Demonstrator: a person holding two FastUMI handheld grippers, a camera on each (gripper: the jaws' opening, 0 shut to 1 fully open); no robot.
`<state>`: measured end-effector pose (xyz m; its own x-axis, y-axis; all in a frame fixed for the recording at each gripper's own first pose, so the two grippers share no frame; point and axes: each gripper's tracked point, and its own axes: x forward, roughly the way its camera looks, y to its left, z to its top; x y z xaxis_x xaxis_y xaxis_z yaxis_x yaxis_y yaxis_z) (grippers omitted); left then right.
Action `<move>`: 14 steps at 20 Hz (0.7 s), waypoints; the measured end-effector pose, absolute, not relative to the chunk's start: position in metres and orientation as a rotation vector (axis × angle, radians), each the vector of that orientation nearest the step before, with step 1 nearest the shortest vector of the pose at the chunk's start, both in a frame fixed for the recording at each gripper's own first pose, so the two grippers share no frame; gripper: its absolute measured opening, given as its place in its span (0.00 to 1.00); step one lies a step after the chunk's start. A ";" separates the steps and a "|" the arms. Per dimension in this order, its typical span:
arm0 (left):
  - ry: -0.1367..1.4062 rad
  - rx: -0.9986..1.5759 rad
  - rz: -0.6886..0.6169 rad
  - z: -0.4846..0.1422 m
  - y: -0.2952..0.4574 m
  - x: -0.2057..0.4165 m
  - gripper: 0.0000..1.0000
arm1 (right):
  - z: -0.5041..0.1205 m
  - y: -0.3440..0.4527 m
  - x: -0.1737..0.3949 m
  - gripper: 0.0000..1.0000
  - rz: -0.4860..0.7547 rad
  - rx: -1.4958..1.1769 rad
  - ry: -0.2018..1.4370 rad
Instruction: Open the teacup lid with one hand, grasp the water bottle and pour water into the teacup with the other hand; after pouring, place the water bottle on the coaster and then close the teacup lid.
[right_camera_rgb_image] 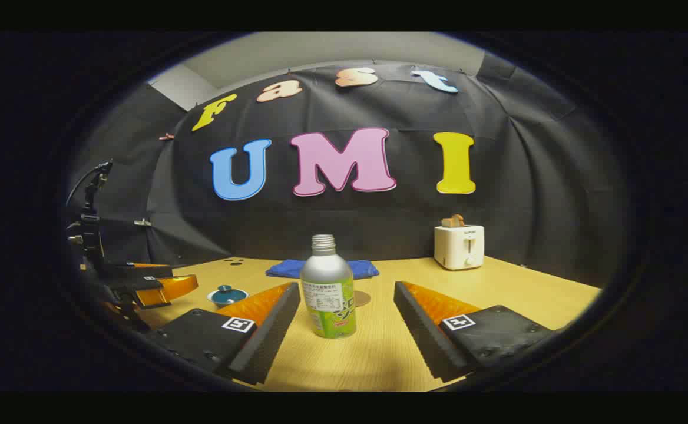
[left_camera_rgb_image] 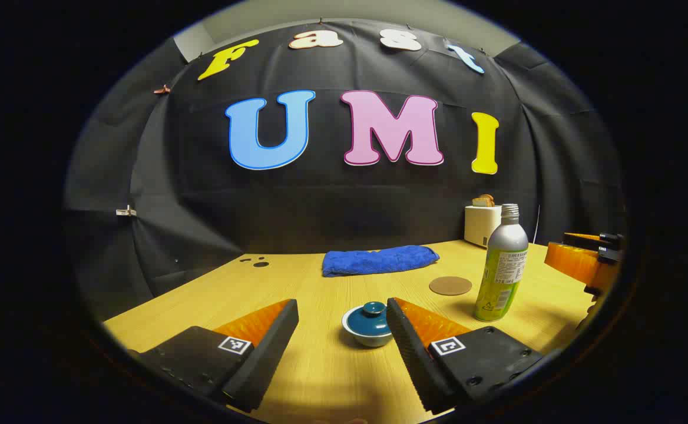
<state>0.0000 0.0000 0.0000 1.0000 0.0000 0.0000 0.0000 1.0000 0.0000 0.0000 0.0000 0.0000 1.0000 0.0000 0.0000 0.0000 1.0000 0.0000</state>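
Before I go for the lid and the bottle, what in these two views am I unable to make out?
- Water level in the silver metal bottle: opaque wall and label hide it, both views.
- Inside of the blue lidded teacup: lid covers it; the left claw finger overlaps its right edge, left gripper view.
- Round brown coaster: mostly behind the bottle, right gripper view.
- Blue folded towel: middle blocked by the bottle, right gripper view.

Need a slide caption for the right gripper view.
Open right tongs line up on the uncapped bottle; lidded teacup waits at left.
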 end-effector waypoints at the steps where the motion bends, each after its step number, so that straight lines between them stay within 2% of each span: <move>1: 0.002 -0.019 -0.002 -0.002 -0.001 0.000 0.95 | -0.003 0.001 0.002 0.99 0.006 0.002 0.006; 9: -0.013 -0.072 -0.037 -0.002 -0.010 0.006 0.95 | -0.018 0.003 0.011 0.99 0.031 0.020 0.049; 14: 0.034 -0.102 -0.038 -0.013 -0.012 0.020 0.95 | -0.016 0.001 0.018 0.99 0.035 0.022 0.048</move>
